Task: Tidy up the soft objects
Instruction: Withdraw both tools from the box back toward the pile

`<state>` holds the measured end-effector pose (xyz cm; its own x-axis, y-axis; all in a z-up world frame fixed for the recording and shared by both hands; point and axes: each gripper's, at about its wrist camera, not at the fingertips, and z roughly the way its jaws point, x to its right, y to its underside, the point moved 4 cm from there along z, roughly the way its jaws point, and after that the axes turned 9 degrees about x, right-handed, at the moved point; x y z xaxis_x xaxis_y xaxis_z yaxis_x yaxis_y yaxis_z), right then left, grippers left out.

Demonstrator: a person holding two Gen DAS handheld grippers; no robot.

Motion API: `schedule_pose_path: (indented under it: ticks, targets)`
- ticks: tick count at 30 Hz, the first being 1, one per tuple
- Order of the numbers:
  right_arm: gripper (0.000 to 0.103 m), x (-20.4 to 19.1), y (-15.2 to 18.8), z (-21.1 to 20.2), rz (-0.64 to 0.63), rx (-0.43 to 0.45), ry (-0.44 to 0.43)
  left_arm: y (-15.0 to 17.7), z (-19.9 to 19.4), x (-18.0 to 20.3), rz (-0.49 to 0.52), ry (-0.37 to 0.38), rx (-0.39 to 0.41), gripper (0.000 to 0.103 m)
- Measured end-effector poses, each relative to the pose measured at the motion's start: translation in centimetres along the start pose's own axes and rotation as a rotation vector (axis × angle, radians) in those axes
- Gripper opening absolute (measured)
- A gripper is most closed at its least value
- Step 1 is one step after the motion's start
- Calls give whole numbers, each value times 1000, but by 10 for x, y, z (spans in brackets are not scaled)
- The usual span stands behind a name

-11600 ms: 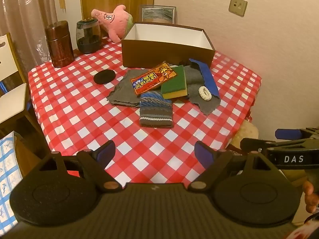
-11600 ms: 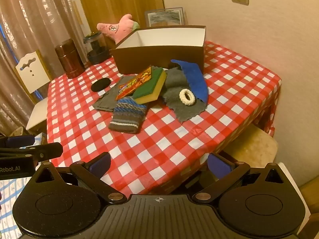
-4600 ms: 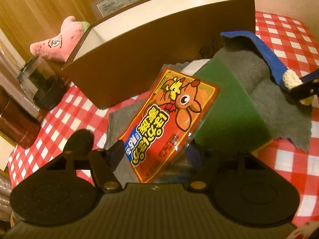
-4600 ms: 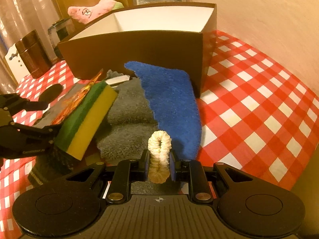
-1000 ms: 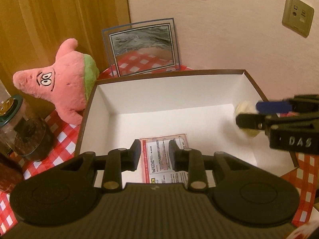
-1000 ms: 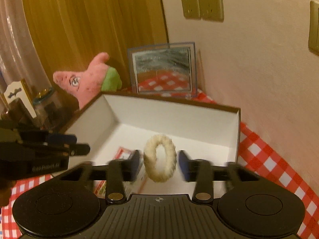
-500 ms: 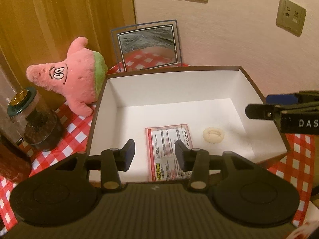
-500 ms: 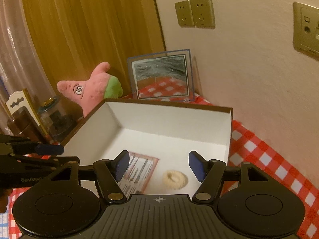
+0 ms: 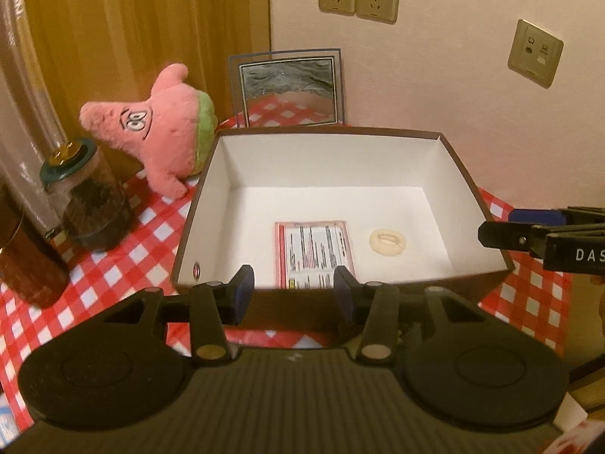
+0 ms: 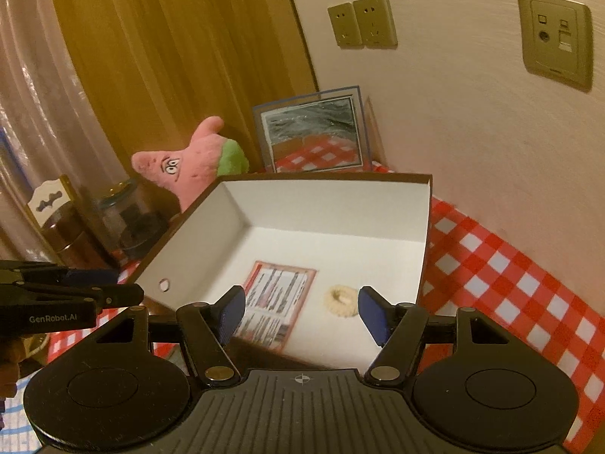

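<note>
1. The left tongs (image 9: pixel 290 295) stand partly open over the near wall of the box (image 9: pixel 223 174), and nothing is between the blue pads (image 9: pixel 242 293). Their jaws have just been opening, and the packet they frame lies free on the box floor.
2. The right tongs (image 10: pixel 300 312) gape wider, also empty. Their jaws opened a moment ago but now show no further spread.
3. The cream scrunchie (image 9: pixel 387 241) lies flat on the white floor of the box, just beside the packet (image 9: pixel 315 251) and apart from it. The packet lies with its printed text side up, near the front wall.
4. I judge the scrunchie very light, springy and fuzzy. It squashes under a pinch and will not slip. Taking one side of the ring between the pads, across its band, should hold it.
5. The packet looks thin, flat and glossy, so probably slick and floppy. An edge grip is likely the only way in, since it lies flush on the floor.
6. The pink plush star (image 9: pixel 159 136) leans behind the box on the checked tabletop (image 9: pixel 124 249). It seems bulky yet light and compressible. One of its points would suit a narrow pinch better than the body.
7. No other soft things show in either view.
</note>
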<state>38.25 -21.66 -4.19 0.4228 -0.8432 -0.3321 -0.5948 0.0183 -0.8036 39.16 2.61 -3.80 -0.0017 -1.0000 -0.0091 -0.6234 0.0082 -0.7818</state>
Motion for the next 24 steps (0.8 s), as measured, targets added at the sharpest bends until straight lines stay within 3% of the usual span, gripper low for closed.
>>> schedule_pose_path:
  ticks: [10,24]
  targets:
    - [66,-14,22,-35,27,-26,-45,31,-41,-6,-41,-13,-9,44]
    - [66,-35,76,-49,59,-168,-113,84,-74,-11,-103,-35,-66,44]
